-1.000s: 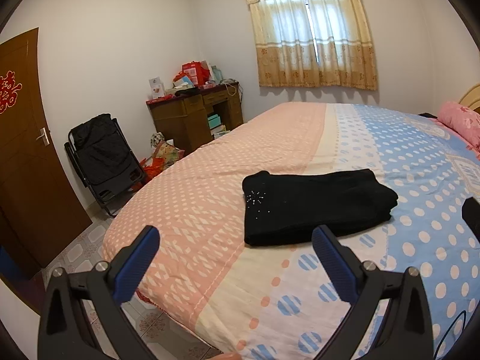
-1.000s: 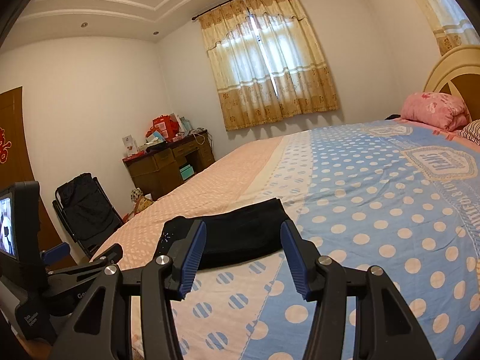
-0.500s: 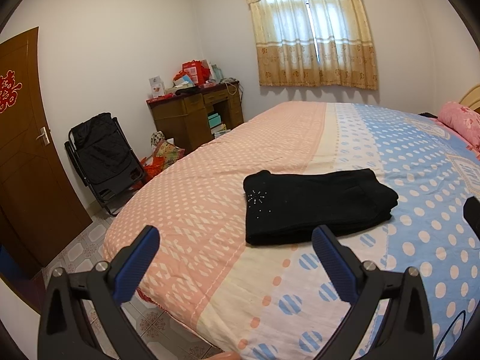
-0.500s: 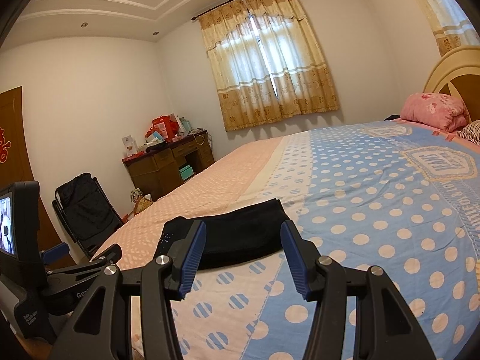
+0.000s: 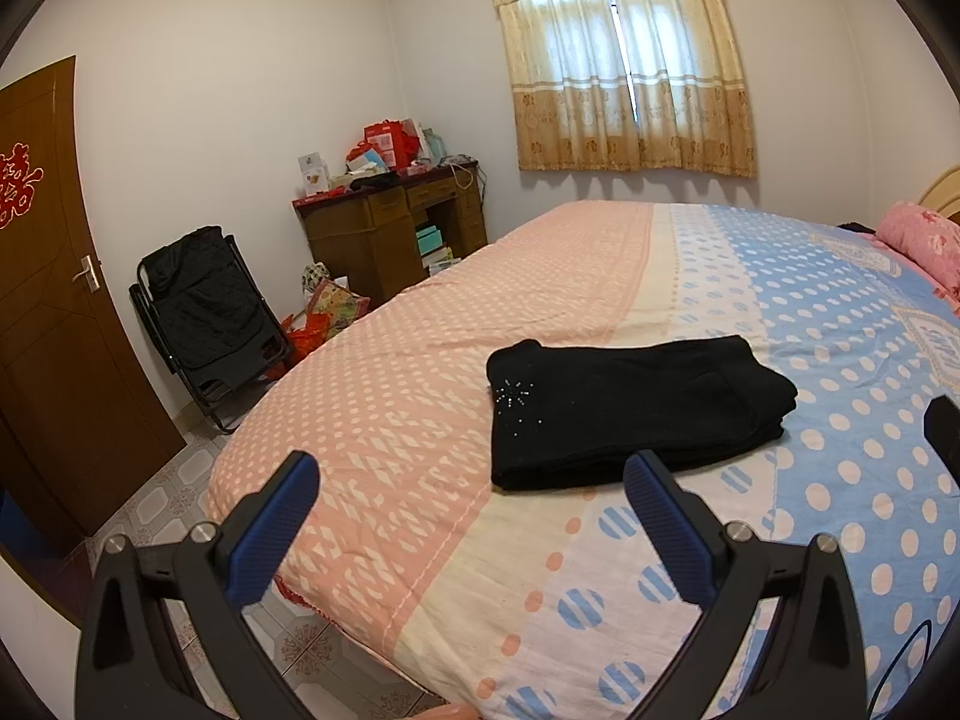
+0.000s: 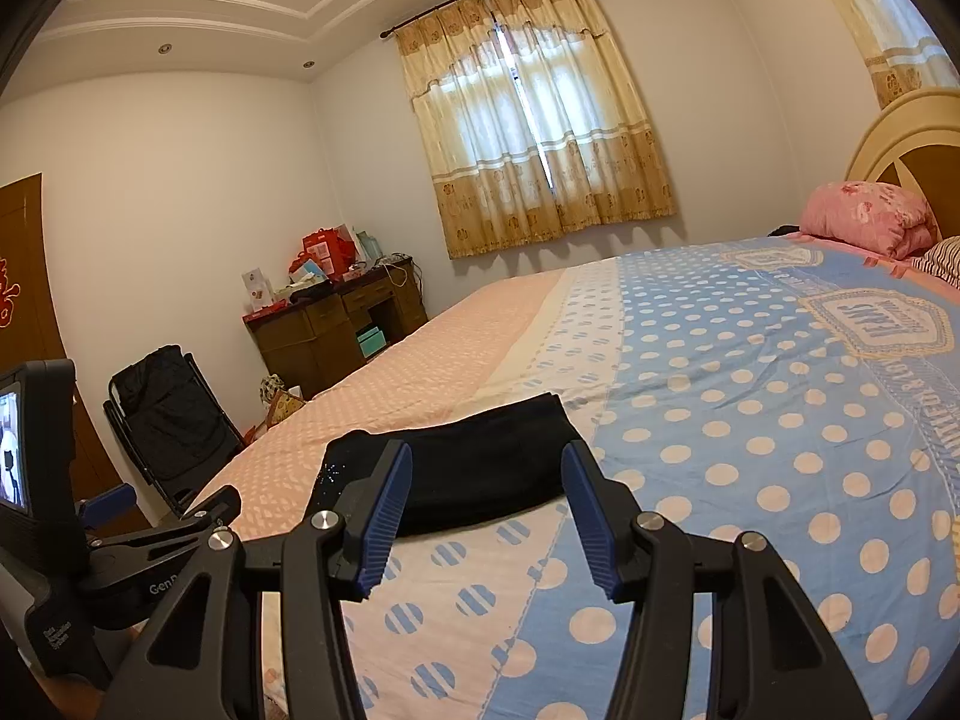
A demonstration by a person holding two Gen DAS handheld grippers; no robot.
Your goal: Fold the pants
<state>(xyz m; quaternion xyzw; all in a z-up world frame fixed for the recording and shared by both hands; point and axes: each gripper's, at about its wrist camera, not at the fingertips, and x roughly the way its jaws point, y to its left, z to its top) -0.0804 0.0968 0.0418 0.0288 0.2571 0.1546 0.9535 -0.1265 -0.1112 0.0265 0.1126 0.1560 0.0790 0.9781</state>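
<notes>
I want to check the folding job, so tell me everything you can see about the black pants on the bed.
The black pants lie folded into a compact rectangular bundle of several stacked layers, flat on the bedspread near its foot. The fabric looks soft, matte and fairly thick. A small starburst of shiny studs sits near the left corner. The layered edges show at the right end, slightly uneven. The bundle straddles the pink, cream and blue bands of the cover. Nothing but the bedspread touches it; the left claw and right claw are both open, short of it.
</notes>
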